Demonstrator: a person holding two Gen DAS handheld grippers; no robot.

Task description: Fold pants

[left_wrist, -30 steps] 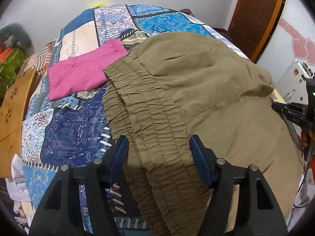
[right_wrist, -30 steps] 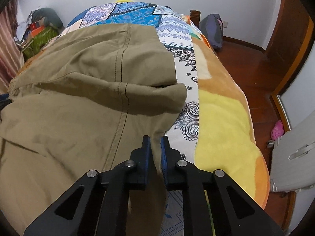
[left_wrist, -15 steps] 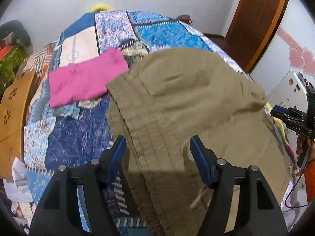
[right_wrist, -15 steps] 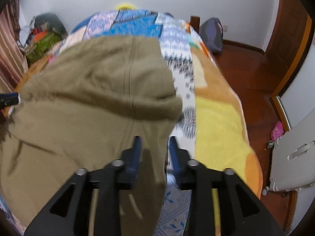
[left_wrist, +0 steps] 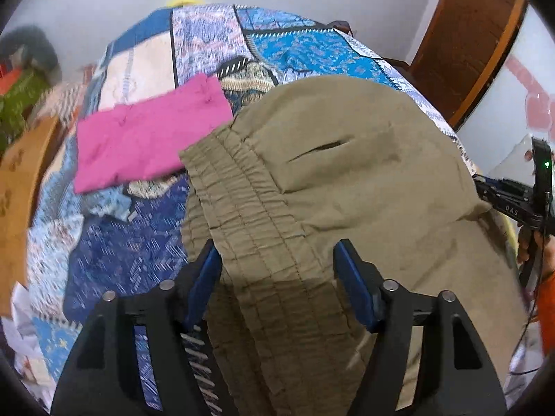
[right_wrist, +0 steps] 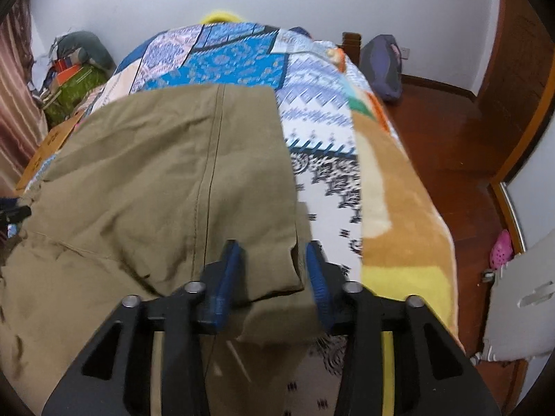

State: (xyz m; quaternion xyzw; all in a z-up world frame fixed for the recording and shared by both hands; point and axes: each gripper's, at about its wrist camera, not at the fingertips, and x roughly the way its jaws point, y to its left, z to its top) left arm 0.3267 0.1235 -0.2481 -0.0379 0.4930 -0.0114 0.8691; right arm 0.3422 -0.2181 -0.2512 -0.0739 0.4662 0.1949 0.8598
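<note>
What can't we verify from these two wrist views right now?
- Whether the right claw pinches the olive pants: right wrist view is motion-blurred; its jaws are closing with the cloth corner between them.
- Lower part of the pants: cut off by the bottom edge and hidden by the left claw body in the left wrist view.
- What lies under the pink cloth: covered.

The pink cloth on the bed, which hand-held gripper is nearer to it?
Left. The left hand-held gripper sits at the pants' waistband, just below the pink cloth. The right hand-held gripper is at the pants' opposite end.
</note>
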